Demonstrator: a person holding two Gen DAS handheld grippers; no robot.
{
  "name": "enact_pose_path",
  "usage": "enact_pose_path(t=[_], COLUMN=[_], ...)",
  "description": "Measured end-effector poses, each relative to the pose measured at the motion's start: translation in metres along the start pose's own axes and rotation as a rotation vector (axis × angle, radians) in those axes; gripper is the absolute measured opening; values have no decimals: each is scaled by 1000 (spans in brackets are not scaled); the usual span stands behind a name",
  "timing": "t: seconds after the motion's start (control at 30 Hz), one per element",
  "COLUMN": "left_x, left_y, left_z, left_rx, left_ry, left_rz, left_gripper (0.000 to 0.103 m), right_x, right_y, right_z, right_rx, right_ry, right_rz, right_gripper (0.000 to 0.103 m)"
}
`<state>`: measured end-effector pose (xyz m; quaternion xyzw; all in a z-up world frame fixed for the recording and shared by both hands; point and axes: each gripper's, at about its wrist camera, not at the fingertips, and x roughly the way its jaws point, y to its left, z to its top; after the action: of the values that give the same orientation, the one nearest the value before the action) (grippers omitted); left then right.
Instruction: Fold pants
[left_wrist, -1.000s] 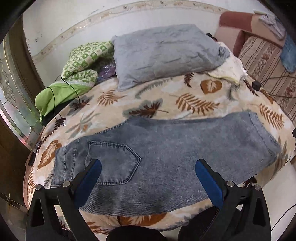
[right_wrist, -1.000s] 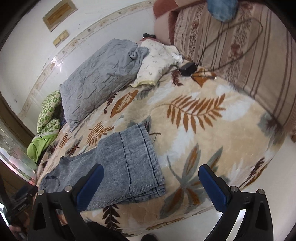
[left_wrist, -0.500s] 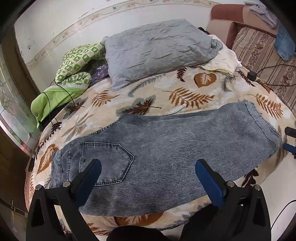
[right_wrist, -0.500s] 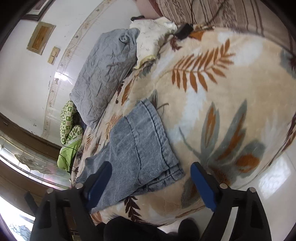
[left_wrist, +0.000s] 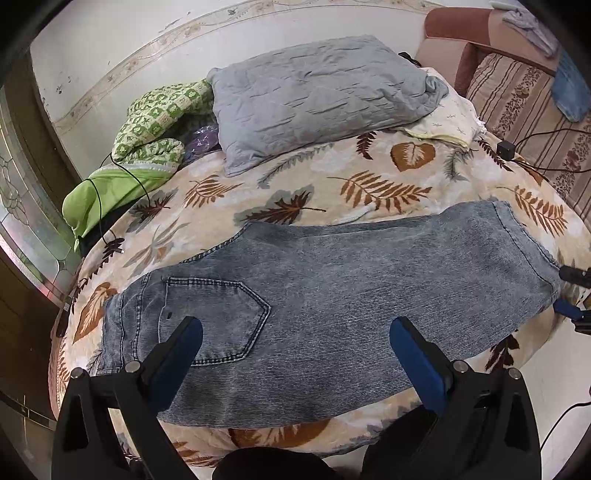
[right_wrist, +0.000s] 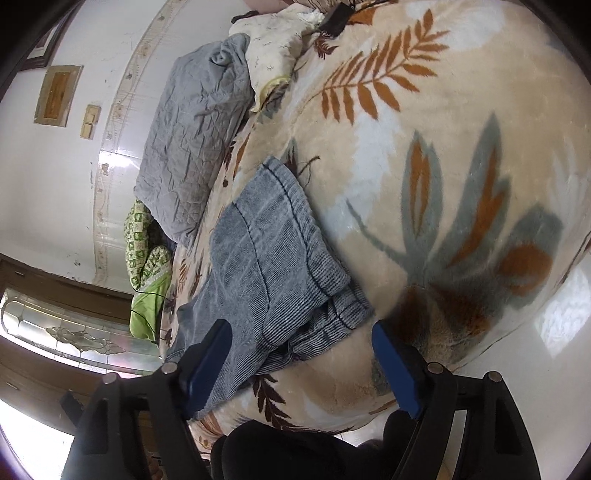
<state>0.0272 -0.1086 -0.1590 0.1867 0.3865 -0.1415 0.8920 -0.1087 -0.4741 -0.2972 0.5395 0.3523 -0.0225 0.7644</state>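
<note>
Denim fills my left wrist view: the grey-blue pants (left_wrist: 332, 295) lie flat across the leaf-print blanket (left_wrist: 332, 177), back pocket (left_wrist: 218, 321) just ahead of the near finger. My left gripper (left_wrist: 295, 354) hovers above the cloth, jaws spread wide, nothing between the pads. Beyond the jaws a grey pillow (left_wrist: 317, 96) rests against the wall. At the far right edge, the tips of my other gripper show beside the hems.

From my right wrist view, the right gripper (right_wrist: 301, 354) sits low over the stacked leg hems (right_wrist: 295, 295). Its jaws are closing, the hem bunched between them, but the pads (right_wrist: 391, 362) are not yet pressing the cloth.
</note>
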Motion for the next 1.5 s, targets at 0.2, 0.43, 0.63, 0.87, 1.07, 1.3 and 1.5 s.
enact_pose_path(t=[0.2,0.43,0.63,0.87,1.07,1.3,1.5], left_x=[2,1,2,1,-2,-3,-13], left_y=[-1,0,3,7,9,9,-3], left_z=[0,2,3,3,1,6,8], left_rx=[1,6,-1,-12,-6,-34,13], left_ry=[10,10,11,7,6,-1,-32], left_rz=[3,12,12,4,9,-2,-15], left_gripper=[101,101,101,101,101,101,101], right_x=[7,18,1,-27,-19,-50,0], right_y=[-4,-6,-6,25,10,7,25], right_z=[13,26,22,15,25,42,53], right_rx=[53,88,70,-44,-10,3,-96], right_ry=[-40,-81,-117,-145,-124,-171,-62], right_rz=[50,52,43,22,-167,-87,-98], right_gripper=[80,34,32,32,63,69,69])
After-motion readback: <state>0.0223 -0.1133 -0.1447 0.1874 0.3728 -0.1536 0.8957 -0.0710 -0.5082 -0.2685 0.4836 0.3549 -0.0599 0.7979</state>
